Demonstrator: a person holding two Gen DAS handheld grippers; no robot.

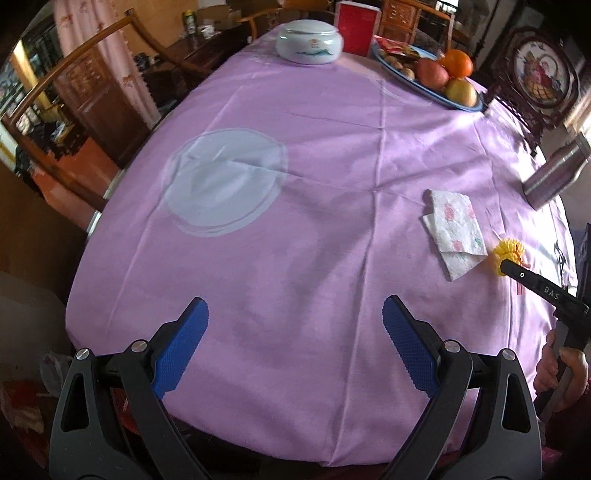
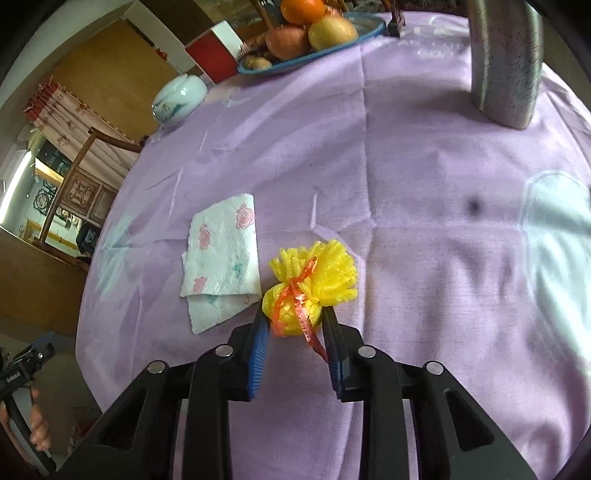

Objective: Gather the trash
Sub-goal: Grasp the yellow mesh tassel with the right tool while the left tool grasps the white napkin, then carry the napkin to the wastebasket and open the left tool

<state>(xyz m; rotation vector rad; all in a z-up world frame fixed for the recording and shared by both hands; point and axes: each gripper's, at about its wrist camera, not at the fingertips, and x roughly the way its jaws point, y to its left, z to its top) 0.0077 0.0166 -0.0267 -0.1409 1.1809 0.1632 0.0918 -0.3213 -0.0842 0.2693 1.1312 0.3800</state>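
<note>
Right gripper (image 2: 295, 325) is clamped on the yellow foam net (image 2: 310, 284), blue pads pressing both sides of its lower bunch; the frilled top and the orange ribbon (image 2: 301, 310) stick out past the fingertips. Left gripper (image 1: 295, 321) hangs spread wide over bare cloth near the table's front edge, nothing between the pads.

Open room: large stretch of bare tablecloth (image 1: 332, 166) ahead of the left gripper and around the middle of the table. Cloth edge drops off on the left side, wooden chair (image 1: 74, 122) beyond it. Steel flask (image 2: 506, 62) stands well ahead of the right gripper, off to its right.

Folded paper napkin (image 2: 221, 254), white with pink flower print, lies flat just beside the net, on its left in the right wrist view, its corner almost touching. From the left wrist view the napkin sits to the right, well away from the left pads.

Far end of the table: lidded white ceramic jar (image 1: 309, 42), red box (image 1: 356, 31), blue fruit plate (image 1: 432, 92) with an orange and apples. Lilac cloth is creased, with pale round prints. Curtain and wooden furniture behind.
</note>
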